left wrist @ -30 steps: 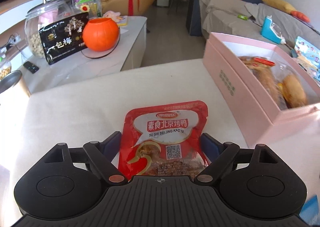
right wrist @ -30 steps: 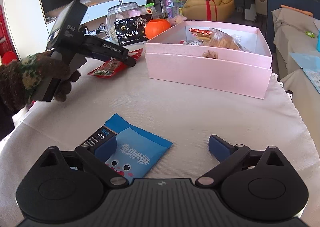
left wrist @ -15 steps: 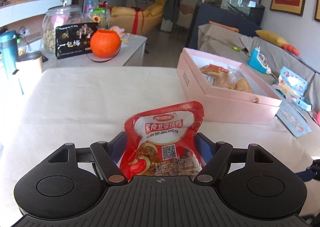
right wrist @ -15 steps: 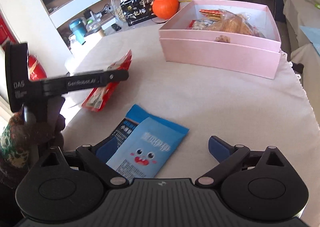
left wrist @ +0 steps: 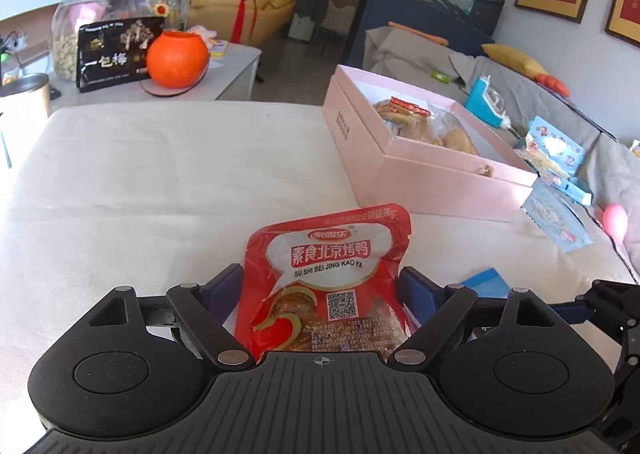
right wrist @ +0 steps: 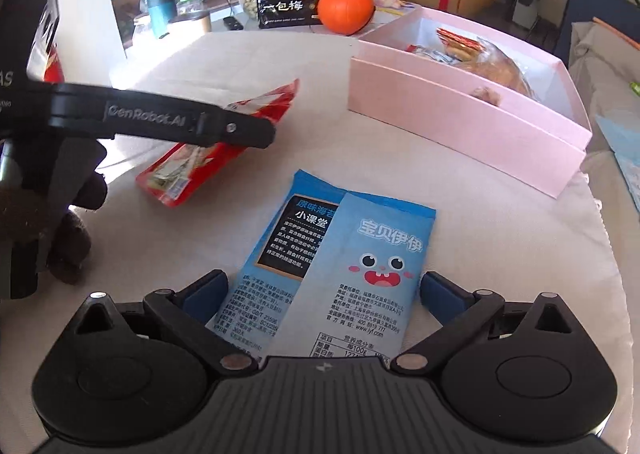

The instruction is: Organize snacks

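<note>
Left gripper (left wrist: 320, 286) is gripping the red pouch (left wrist: 326, 286) by its sides and holding it tilted above the tablecloth (left wrist: 160, 182); its jaws are easing apart, pads still against the pouch edges. Right gripper (right wrist: 322, 292) is sitting unclenched, fingers straddling the blue packet (right wrist: 344, 266), which is lying flat on the cloth; whether the pads touch it I cannot tell. Pink box (right wrist: 460, 114) is standing open beyond the packet, already holding wrapped snacks (right wrist: 488, 62).

Red snack pouch (left wrist: 324, 286) lifted, blue packet (right wrist: 340, 266) flat, pink box (right wrist: 472, 126) open
</note>
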`<action>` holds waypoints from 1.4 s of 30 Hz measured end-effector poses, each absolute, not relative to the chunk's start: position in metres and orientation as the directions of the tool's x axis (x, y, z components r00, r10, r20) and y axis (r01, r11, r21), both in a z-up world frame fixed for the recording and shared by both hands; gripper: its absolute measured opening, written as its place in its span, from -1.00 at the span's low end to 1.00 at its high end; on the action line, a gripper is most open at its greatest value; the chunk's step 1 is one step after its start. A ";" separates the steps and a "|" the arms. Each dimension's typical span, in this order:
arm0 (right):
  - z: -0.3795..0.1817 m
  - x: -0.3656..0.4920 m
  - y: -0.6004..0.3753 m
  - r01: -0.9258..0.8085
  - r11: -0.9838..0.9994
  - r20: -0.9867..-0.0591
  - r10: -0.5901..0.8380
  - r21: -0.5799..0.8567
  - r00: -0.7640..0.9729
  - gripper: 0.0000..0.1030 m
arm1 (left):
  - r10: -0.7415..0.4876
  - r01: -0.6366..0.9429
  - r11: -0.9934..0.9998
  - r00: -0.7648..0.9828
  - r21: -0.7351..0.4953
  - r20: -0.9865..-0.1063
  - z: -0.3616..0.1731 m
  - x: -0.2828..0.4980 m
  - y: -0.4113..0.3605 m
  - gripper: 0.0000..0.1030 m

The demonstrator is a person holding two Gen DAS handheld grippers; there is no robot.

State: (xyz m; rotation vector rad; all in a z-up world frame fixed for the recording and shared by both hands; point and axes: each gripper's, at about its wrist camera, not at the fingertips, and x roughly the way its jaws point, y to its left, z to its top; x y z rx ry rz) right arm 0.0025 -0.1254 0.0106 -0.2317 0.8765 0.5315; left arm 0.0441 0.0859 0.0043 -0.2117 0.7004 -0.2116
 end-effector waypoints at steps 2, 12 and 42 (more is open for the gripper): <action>0.009 0.003 -0.134 -0.519 0.855 -0.770 0.338 0.009 0.541 0.98 | -0.257 0.122 0.960 0.739 -0.251 -0.623 0.005 0.048 0.084 0.74; 0.002 -0.004 -0.142 -0.495 0.868 -0.708 0.364 0.023 0.605 1.00 | -0.154 0.099 0.988 0.697 -0.119 -0.701 0.005 0.095 0.060 0.87; 0.076 0.021 -0.146 -0.355 0.931 -0.619 0.228 -0.088 0.752 0.53 | -0.371 0.248 0.909 0.849 -0.335 -0.376 0.049 0.008 0.094 0.39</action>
